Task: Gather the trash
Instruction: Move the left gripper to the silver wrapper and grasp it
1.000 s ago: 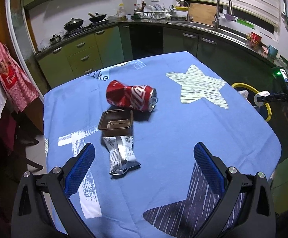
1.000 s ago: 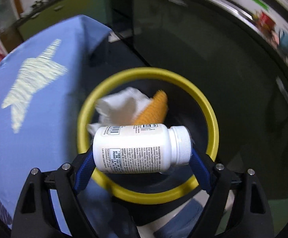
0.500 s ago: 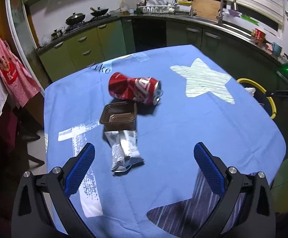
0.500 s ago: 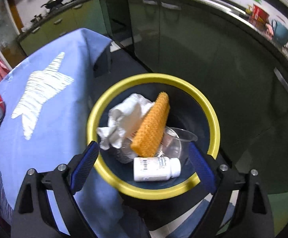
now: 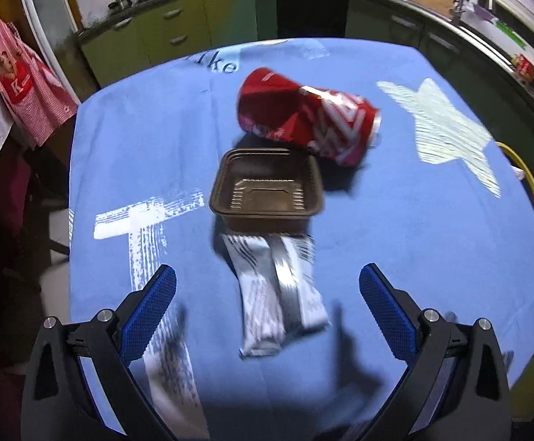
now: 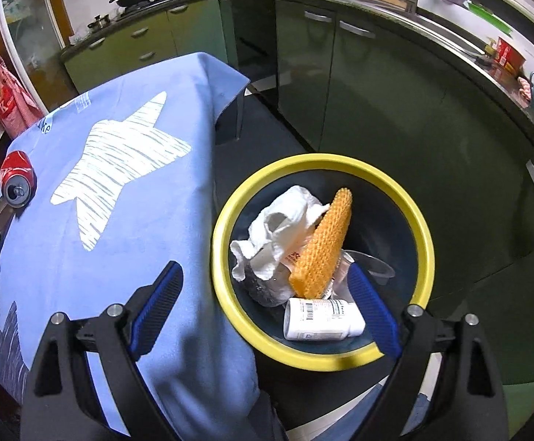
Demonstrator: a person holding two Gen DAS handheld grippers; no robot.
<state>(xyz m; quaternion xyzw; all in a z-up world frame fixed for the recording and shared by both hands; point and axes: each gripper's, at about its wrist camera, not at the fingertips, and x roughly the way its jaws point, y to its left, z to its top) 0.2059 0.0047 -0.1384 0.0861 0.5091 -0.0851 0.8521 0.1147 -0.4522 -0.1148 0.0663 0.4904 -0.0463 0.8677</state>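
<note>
The left claw point(image 5: 265, 297) stands wide with nothing between its blue pads, tilted down over the blue-clothed bench point(image 5: 414, 220). Straight ahead of it lies a silver wrapper point(image 5: 278, 294), flat on the cloth, its long axis running away from the claw and roughly along the line the claw points, so the pads sit to either side of its narrow width. Just beyond, touching the wrapper's far end, sits a brown plastic tray point(image 5: 267, 191), and behind that a crushed red can point(image 5: 303, 117) lying on its side, crosswise to the claw.

The right claw point(image 6: 265, 301) is also wide and empty, hanging above the yellow-rimmed bin point(image 6: 423, 228) beside the bench. A white bottle point(image 6: 322, 319) lies in the bin with a white tissue point(image 6: 281, 228) and an orange sponge point(image 6: 322, 242).

The left claw is by far the nearer to the wrapper, which looks the likely next pick.
</note>
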